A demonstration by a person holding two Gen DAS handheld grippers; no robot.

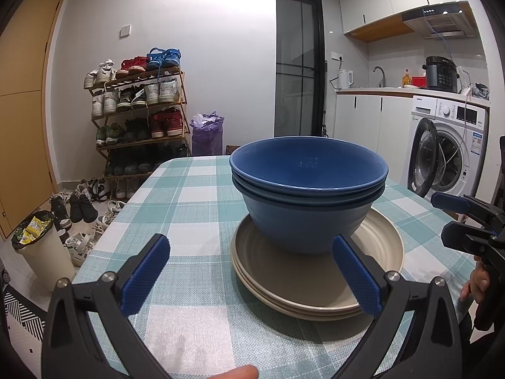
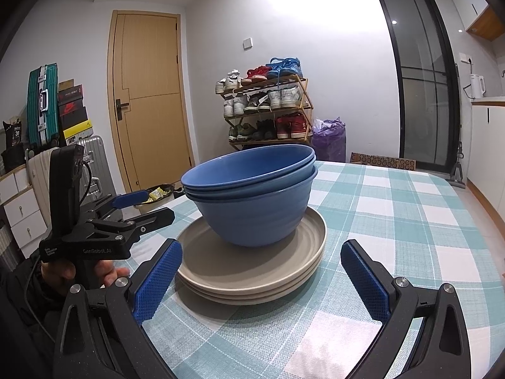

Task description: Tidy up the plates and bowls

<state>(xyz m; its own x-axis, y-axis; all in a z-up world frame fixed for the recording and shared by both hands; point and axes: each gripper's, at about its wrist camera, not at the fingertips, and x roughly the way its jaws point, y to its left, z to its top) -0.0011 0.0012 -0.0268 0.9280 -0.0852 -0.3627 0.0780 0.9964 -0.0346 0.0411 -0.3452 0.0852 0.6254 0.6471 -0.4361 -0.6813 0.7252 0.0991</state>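
1. Left wrist view: left gripper (image 1: 251, 268) spread wide, blue pads (image 1: 145, 273) apart, nothing between them. It hovers at the near edge of the table (image 1: 195, 195), which has a teal-and-white checked cloth.
2. Same view: stack of blue bowls (image 1: 307, 189), nested upright, sits on a stack of beige plates (image 1: 303, 281) near the table centre, just right of the gripper's midline. The right pad overlaps the plate rim in the picture; contact cannot be told.
3. Same view, right edge: right gripper (image 1: 448, 218) held in a hand (image 1: 476, 282), fingers parted, beside the plates and apart from them.
4. Background left: shoe rack (image 1: 142, 110), bin (image 1: 41, 246); far right: washing machine (image 1: 448, 145).
5. Right wrist view: right gripper (image 2: 260, 279) spread wide, empty, at the near table edge (image 2: 394, 205).
6. Same view: bowls (image 2: 252, 195) on plates (image 2: 252, 271), straight ahead, just beyond the pads.
7. Same view, left: left gripper (image 2: 151, 205) in a hand (image 2: 82, 271), fingers parted, tips near the plate rim, not touching.
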